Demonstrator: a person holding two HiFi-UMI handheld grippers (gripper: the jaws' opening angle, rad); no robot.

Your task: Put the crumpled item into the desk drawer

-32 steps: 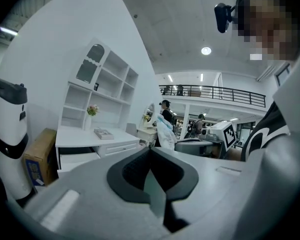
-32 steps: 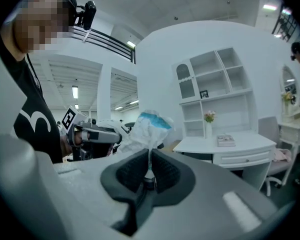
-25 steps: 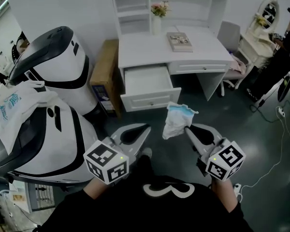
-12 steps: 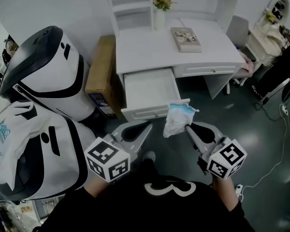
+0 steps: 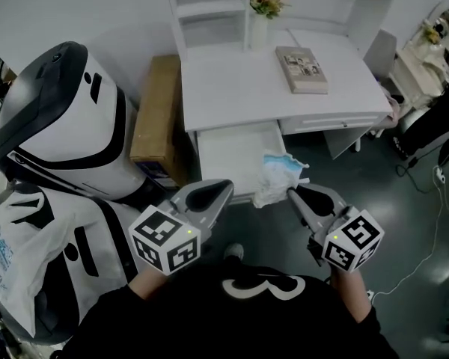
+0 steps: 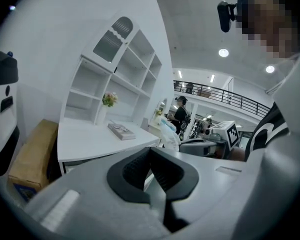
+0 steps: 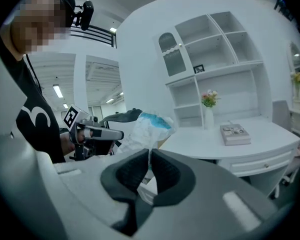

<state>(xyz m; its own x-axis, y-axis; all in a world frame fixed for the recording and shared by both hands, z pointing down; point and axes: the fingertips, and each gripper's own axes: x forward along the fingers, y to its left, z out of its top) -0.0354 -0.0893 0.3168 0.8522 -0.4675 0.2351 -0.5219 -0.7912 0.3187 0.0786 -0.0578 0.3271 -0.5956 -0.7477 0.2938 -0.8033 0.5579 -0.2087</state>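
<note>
Far left: two white-and-black machines (image 5: pixel 60 126), with a white plastic bag (image 5: pixel 11 253) draped on the nearer one. A cardboard box (image 5: pixel 156 118) stands between the machines and the white worktop (image 5: pixel 232 81).

My left tool (image 5: pixel 223 189) is low and left of centre. Its pads are pressed together with nothing between them, and it touches nothing.

The drawer (image 5: pixel 236 152) under the worktop's left part is pulled open, and its inside looks bare.

The crumpled item (image 5: pixel 278 178), white with a blue patch, is up in the air, pinched at its lower edge by my right tool (image 5: pixel 290 193). That tool's jaws are nearly closed on the thin material. From the head view the item overlaps the drawer's front right corner. I can't tell whether it hangs over the opening or just in front of it.

On the worktop there is a vase of flowers (image 5: pixel 266 6) at the back and a book (image 5: pixel 301 69) lying flat to the right. Further right on the floor is a white cable (image 5: pixel 434 230).
</note>
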